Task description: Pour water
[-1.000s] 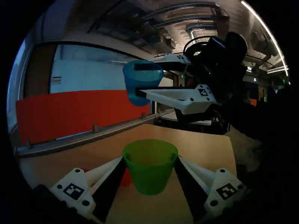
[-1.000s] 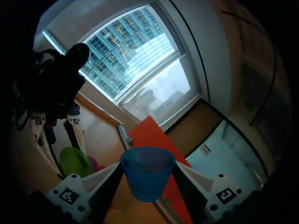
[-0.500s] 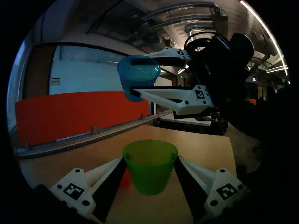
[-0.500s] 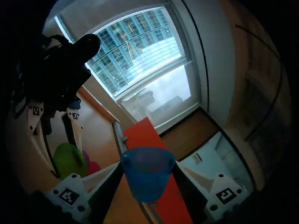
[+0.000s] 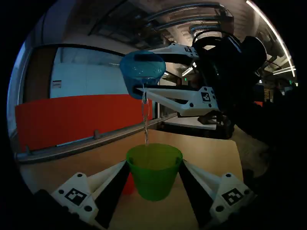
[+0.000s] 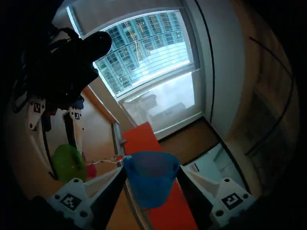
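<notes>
A: Wooden table [image 5: 215, 149], lower centre: status?
B: Left gripper [image 5: 153, 165] clamped on green cup [image 5: 154, 184].
A: Right gripper [image 6: 151, 170]?
B: Clamped on tilted blue cup [image 5: 141, 69], upper centre of the left gripper view. Water [image 5: 145, 119] streams into green cup.

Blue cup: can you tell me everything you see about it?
The blue cup looks like see-through plastic, wider at the rim. The right gripper squeezes it between both fingers, high above the table. It is tipped, and a thin stream of water runs from its rim into the green cup below.
</notes>
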The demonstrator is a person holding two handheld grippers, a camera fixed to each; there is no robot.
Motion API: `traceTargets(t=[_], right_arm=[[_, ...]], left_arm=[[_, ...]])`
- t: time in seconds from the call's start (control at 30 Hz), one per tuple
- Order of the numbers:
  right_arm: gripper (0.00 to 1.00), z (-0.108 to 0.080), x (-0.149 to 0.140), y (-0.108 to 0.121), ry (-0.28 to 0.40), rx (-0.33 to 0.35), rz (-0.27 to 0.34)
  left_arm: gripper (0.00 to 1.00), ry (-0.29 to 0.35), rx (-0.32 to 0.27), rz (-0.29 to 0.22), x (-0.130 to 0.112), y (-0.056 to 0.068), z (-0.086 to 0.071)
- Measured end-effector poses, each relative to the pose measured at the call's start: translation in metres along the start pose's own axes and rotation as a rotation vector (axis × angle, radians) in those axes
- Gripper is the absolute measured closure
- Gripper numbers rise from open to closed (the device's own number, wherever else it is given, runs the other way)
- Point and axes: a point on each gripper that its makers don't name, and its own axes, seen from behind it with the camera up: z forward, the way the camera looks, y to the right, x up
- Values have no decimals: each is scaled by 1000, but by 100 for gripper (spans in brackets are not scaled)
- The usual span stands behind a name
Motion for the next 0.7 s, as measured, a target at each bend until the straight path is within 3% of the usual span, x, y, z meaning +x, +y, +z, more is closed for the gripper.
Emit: traceTargets(t=[0.7], right_arm=[[10,-1,4,13,9,-23,-120]], left_arm=[[14,1,1,12,3,1,1]])
